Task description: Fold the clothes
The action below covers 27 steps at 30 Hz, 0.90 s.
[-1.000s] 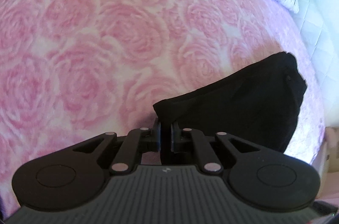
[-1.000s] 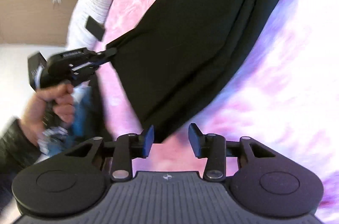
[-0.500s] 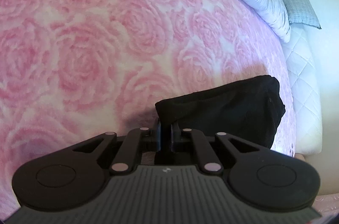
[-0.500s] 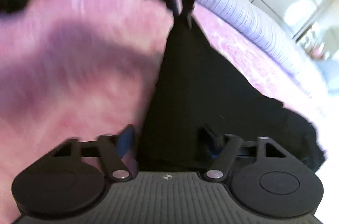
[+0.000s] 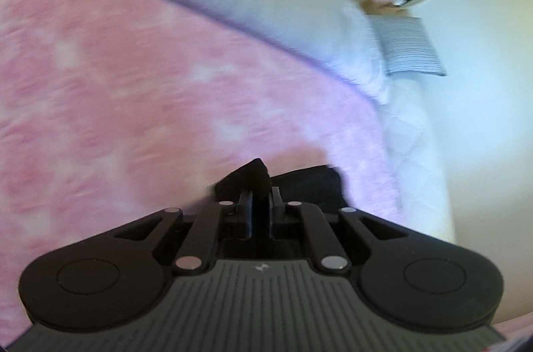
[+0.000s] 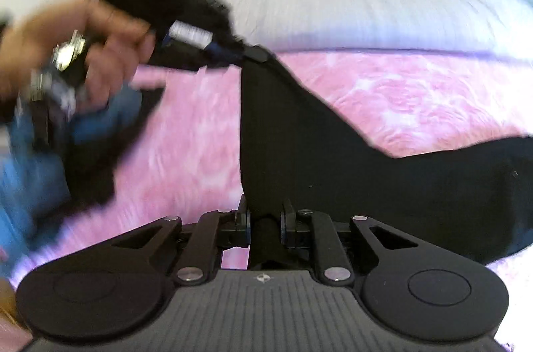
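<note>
A black garment (image 6: pixel 316 139) hangs stretched above the pink rose bedspread (image 6: pixel 416 92). My left gripper (image 5: pixel 259 197) is shut on one corner of the garment (image 5: pixel 253 177); in the right wrist view it shows at upper left (image 6: pixel 253 54), pinching the raised corner. My right gripper (image 6: pixel 265 213) has its jaws around the lower edge of the cloth, with a narrow gap still showing. The rest of the garment trails to the right and rests on the bed.
A white striped duvet (image 6: pixel 366 9) lies along the far side of the bed. A striped pillow (image 5: pixel 409 47) sits at the right. Blue and dark clothes (image 6: pixel 66 152) lie at the left. The person's hand (image 6: pixel 66 35) holds the left gripper.
The left gripper has lifted its corner of the garment up off the bed. The right gripper has swung round to the garment's lower edge and its jaws have narrowed around it.
</note>
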### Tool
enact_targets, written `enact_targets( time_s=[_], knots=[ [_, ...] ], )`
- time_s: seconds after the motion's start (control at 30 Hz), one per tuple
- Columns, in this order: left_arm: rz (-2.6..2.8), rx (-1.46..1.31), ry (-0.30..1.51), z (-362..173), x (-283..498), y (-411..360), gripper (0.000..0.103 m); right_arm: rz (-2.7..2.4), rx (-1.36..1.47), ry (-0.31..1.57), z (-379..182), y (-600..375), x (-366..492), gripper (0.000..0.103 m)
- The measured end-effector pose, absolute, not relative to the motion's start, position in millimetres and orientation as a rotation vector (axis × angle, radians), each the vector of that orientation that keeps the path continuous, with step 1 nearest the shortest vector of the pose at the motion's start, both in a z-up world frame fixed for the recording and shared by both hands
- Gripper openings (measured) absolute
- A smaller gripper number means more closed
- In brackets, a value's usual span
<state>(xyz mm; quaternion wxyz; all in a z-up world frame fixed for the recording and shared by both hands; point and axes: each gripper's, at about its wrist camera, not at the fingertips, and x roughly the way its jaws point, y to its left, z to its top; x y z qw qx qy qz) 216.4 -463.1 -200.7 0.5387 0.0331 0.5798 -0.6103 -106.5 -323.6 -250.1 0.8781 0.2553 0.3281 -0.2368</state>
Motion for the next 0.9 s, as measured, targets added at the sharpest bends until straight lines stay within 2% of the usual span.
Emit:
enact_targets(
  time_s=[0.13,0.2,0.4,0.43,0.57,0.67,0.7,0.73,0.77,0.8,0.9],
  knots=[
    [-1.537,0.076,1.358,-177,135,-538,0.007,-0.503,0.687,0.570,-222,-407,-182,0.015],
    [-1.576,0.082,1.348,-169,92,-576,0.008,-0.522,0.729,0.550,-225,-449,-217,0.015],
    [-1.596,0.198,1.331,-214,-26,-694,0.006,-0.579,0.857,0.493,-237,-573,-323,0.015],
    [-1.585,0.217,1.317,-227,-39,-710,0.000,-0.590,0.886,0.499,-250,-592,-335,0.015],
    [-1.546,0.294,1.297,-284,-80,-766,0.003,-0.653,0.989,0.538,-309,-663,-376,0.016],
    [-1.531,0.322,1.336,-319,-88,-780,0.006,-0.736,1.051,0.602,-364,-697,-398,0.023],
    [-1.541,0.335,1.332,-324,-87,-777,0.008,-0.764,1.069,0.621,-380,-702,-405,0.026],
    [-1.562,0.368,1.325,-331,-85,-773,0.017,-0.783,1.079,0.618,-390,-701,-410,0.038],
    [-1.583,0.402,1.318,-338,-83,-768,0.023,-0.791,1.113,0.588,-396,-698,-416,0.043],
    [-1.603,0.436,1.310,-345,-82,-764,0.029,-0.799,1.148,0.558,-402,-694,-422,0.043],
    [-1.718,0.578,1.273,-368,-82,-760,0.039,-0.816,1.243,0.463,-412,-679,-437,0.043]
  ],
)
